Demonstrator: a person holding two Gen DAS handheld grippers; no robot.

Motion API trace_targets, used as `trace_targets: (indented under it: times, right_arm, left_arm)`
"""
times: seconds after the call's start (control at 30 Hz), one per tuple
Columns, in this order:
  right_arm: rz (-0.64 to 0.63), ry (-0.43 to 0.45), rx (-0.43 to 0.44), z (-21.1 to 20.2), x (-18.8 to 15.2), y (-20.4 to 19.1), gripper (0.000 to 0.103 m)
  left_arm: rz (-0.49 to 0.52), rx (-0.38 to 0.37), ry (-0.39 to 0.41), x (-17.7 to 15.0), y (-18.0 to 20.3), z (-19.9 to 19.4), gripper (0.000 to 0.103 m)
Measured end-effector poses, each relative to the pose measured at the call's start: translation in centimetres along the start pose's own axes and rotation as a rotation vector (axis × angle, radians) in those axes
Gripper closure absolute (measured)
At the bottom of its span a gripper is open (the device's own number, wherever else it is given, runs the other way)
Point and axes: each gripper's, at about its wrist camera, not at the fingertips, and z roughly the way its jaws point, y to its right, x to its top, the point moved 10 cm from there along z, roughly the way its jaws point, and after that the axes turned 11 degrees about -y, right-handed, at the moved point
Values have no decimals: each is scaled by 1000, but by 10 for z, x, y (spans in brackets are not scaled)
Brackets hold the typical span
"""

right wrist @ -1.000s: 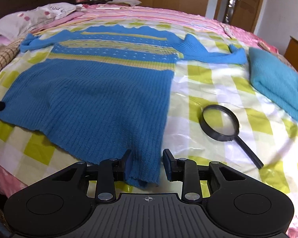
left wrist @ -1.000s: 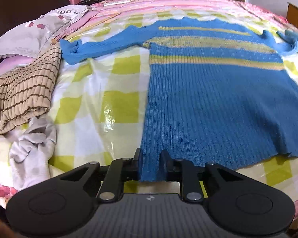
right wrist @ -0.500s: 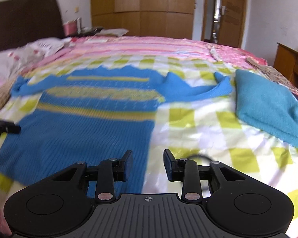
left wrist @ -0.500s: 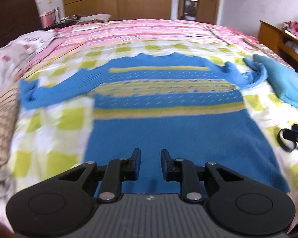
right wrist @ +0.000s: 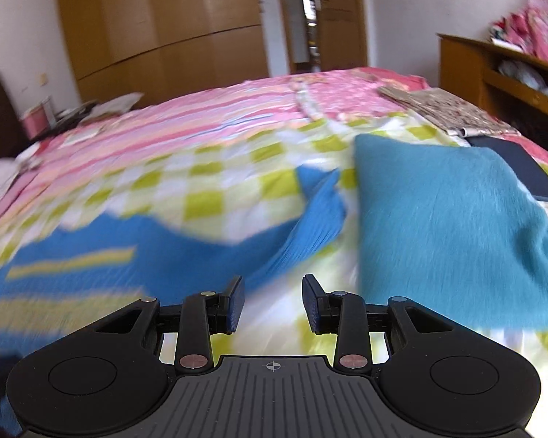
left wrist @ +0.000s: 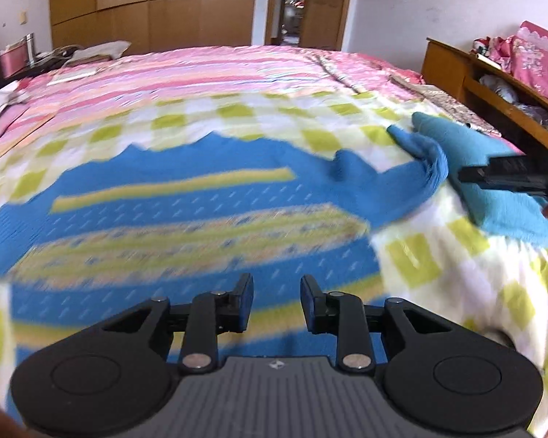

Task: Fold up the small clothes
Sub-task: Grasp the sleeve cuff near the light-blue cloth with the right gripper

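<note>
Sweater (left wrist: 208, 215), blue with yellow bands, lies spread flat on the bed's checked cloth (left wrist: 420, 255), its sleeve end (right wrist: 321, 204) just beside a folded teal garment (right wrist: 453, 233). Left claw (left wrist: 277, 303) hangs above the sweater's body, jaws opening, nothing between them. Right claw (right wrist: 273, 301) stands parted and empty near the sleeve.

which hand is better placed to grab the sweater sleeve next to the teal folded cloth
Right. The right tongs point at the sleeve of the blue sweater, which lies just ahead beside the teal folded cloth. The left tongs, jaws opening and empty, are over the sweater's body, with the sleeve far off to the side.
</note>
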Motion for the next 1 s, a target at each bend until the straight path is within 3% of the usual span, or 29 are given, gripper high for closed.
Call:
trace_targets:
  times: [0.23,0.57,0.63,0.67,0.83,1.0]
  right_arm:
    - [108,1,-20,44,51,27,68]
    - [133,-88,-68,107,75,32,70]
    - [125,-106,-73,110,75,28,79]
    - [126,-105,-72,109,76,26,90]
    - [115,-38,25,74,78,-14,94]
    - [3,35,178,32,73,-103,95]
  left_arm:
    - [-23,-34,14,34,15,37,66]
    - [-41,-30,4,38,11,60,63]
    - [-49,-22,5,34,6,58,63]
    - [-55,-18,9,32,2,54,63]
    - [-101,-26,43,27,-19,34,62]
    - [-119,12,51,8,-53,12,60]
